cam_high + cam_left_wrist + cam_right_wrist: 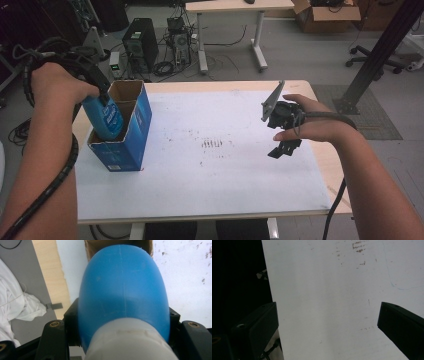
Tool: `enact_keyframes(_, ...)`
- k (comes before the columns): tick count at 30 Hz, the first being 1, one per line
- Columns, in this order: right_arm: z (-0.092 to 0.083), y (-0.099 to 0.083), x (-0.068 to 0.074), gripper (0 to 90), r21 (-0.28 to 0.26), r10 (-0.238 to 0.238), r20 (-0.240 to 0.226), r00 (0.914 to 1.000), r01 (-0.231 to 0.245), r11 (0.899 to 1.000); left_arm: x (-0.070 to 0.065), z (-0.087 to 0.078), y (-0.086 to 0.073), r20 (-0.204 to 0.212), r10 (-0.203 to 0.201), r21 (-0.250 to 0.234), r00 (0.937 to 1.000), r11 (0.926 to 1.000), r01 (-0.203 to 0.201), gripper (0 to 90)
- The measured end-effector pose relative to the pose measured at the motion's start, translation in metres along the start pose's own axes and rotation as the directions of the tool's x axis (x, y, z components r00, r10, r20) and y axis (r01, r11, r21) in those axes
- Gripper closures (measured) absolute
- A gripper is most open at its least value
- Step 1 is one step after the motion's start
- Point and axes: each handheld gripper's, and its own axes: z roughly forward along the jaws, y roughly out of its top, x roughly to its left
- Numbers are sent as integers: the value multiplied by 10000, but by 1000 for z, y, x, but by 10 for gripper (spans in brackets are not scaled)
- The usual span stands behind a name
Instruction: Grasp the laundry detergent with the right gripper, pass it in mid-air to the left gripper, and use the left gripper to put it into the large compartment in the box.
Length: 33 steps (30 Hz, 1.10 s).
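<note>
Blue bottle (122,290), white-capped, labelled, tilted inside open blue carton (134,130).

The table (210,200) has a white top with a bare wooden strip along its right and far edges. Brownish smudges (212,144) mark the white surface between the left fingers (104,97) and the right fingers (285,148). A blue carton (131,131), open at the top, stands on the table directly below the left fingers, near the table's left edge.
</note>
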Motion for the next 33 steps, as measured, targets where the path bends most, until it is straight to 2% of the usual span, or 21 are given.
enact_keyframes(9,3,0,1,33,-38,-18,-40,10000,17,10000,-5,25,0,51,96,58,9999,9999,-96,386)
enact_keyframes(19,6,-2,0,34,-49,1,-98,10000,-1,10000,-6,54,1,41,-84,227,10000,9997,83,386)
enact_keyframes(33,13,-6,-2,33,-65,65,-172,9998,-66,10000,-10,82,2,-28,-50,352,10000,9994,51,386)
